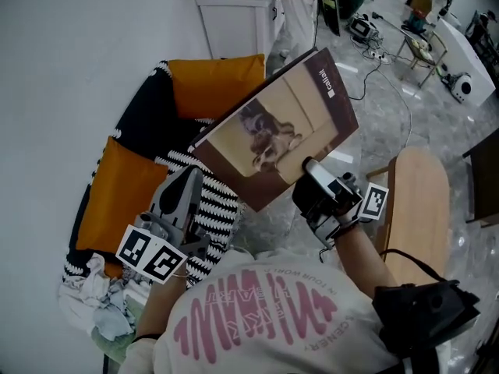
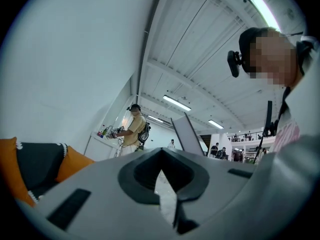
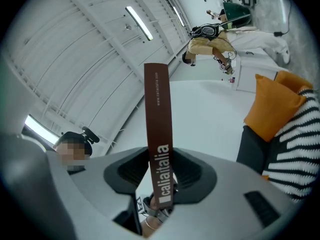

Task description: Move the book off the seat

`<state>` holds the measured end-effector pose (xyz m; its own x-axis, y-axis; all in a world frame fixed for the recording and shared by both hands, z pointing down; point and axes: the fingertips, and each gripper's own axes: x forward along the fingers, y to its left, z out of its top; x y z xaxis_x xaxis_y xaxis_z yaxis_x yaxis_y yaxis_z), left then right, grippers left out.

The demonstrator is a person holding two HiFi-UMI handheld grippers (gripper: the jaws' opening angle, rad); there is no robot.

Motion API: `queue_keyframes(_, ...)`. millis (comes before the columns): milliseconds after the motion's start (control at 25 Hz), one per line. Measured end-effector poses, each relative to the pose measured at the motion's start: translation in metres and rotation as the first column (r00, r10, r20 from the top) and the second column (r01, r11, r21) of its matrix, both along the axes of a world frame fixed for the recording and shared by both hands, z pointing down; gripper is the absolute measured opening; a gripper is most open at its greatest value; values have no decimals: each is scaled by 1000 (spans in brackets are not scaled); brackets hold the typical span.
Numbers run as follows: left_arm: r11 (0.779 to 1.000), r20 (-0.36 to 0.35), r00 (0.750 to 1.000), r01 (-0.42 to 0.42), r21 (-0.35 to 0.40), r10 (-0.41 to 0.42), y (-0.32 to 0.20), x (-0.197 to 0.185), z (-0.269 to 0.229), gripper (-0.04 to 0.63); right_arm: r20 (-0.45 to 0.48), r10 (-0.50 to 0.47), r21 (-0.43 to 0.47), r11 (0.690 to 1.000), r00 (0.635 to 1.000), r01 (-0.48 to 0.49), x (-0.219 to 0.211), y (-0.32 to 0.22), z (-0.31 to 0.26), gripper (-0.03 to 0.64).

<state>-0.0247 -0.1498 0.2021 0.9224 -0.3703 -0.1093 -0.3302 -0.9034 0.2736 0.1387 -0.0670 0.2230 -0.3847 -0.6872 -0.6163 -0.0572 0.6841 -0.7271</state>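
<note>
While the left gripper (image 1: 187, 179) hangs closed and empty over the seat (image 1: 152, 107), the book (image 1: 273, 127) is up in the air, clear of the cushions, pinched at its spine by the right gripper (image 1: 312, 170). I'd hold that clamp firm, since one edge carries the whole weight, and swing it over to the wooden top (image 1: 417, 201) on the right.

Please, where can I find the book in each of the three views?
Head view: the book is at centre, raised, right gripper on its lower edge.
Left gripper view: probably the pale slanted slab right of centre.
Right gripper view: its brown spine stands upright at centre.
Shared landmark: the orange cushions.
</note>
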Motion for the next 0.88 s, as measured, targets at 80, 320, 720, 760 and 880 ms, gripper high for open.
queue_keyframes(80,1000,-2,1000,-8,1,8,1,3,0,8,0,11,-1,1000,1000,-11,3,1,1,155)
queue_keyframes(320,997,16,997,-79,6,79,9,34,4,8,-19,94,19,995,995,-94,25,21,2,155)
queue_keyframes(720,948,64,946,-318,-6,317,16,103,16,8,25,365,-16,931,931,-365,78,66,22,155)
queue_keyframes(760,938,68,936,-346,-12,346,22,117,13,8,26,397,-25,918,917,-397,89,78,19,155)
queue_keyframes(880,895,75,892,-445,-34,446,31,157,11,8,35,507,-45,862,861,-505,118,107,16,155)
